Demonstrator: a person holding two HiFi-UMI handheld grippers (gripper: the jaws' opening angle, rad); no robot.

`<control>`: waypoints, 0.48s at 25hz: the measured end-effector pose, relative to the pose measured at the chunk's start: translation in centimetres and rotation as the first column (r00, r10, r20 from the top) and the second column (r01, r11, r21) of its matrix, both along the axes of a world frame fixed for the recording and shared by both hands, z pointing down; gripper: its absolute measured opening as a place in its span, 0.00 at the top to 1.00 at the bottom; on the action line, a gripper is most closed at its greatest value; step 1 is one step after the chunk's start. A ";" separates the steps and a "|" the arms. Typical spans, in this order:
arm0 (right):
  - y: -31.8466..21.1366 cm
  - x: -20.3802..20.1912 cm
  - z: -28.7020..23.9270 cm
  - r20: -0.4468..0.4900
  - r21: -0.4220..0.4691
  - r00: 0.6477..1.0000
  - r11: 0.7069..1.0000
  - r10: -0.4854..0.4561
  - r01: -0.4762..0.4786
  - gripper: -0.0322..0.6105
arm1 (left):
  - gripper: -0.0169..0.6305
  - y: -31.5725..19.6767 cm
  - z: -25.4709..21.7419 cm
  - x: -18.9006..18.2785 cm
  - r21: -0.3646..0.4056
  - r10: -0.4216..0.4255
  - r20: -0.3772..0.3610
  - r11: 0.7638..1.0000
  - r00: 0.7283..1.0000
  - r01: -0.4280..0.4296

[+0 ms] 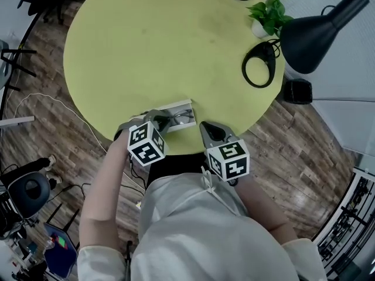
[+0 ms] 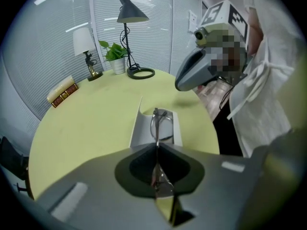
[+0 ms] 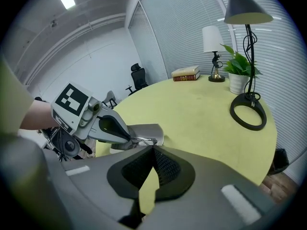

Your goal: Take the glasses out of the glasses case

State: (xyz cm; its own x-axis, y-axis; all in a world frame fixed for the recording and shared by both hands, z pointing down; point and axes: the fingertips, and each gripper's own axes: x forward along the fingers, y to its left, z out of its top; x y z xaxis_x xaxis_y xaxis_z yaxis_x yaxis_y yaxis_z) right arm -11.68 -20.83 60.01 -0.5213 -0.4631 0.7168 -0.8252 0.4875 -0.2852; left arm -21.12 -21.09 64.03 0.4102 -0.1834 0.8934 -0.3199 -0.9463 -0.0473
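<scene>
An open grey-white glasses case (image 1: 177, 106) lies near the front edge of the round yellow table (image 1: 146, 51). My left gripper (image 1: 166, 122) is shut on a temple arm of the thin wire glasses (image 1: 180, 119). In the left gripper view the glasses (image 2: 160, 122) stand edge-on over the case (image 2: 140, 131), pinched in my left gripper (image 2: 157, 147). My right gripper (image 1: 206, 127) hovers just right of the case, shut with nothing in it. The right gripper view shows my right gripper (image 3: 152, 150) facing the left gripper (image 3: 128, 136) and the case (image 3: 146, 130).
A black desk lamp (image 1: 319, 25) with a ring base (image 1: 259, 64) stands at the table's right, beside a potted plant (image 1: 267, 12). A small table lamp (image 2: 85, 44) and books (image 2: 62, 91) sit at the far side. The table's front edge runs just under both grippers.
</scene>
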 end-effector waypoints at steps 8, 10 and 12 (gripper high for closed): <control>0.1 0.0 -1.5 0.004 0.031 1.000 0.999 -0.008 0.007 0.95 | 0.95 -0.4 -3.9 -0.4 0.083 -0.016 -0.056 0.996 0.998 0.020; 0.1 0.0 -2.0 0.005 0.043 1.000 0.999 -0.011 0.011 0.95 | 0.95 -0.5 -5.3 -0.4 0.112 -0.028 -0.088 0.993 0.996 0.038; 0.1 0.0 -2.6 0.009 0.054 1.000 0.998 -0.013 0.013 0.95 | 0.95 -0.5 -6.6 -0.4 0.132 -0.044 -0.130 0.989 0.991 0.061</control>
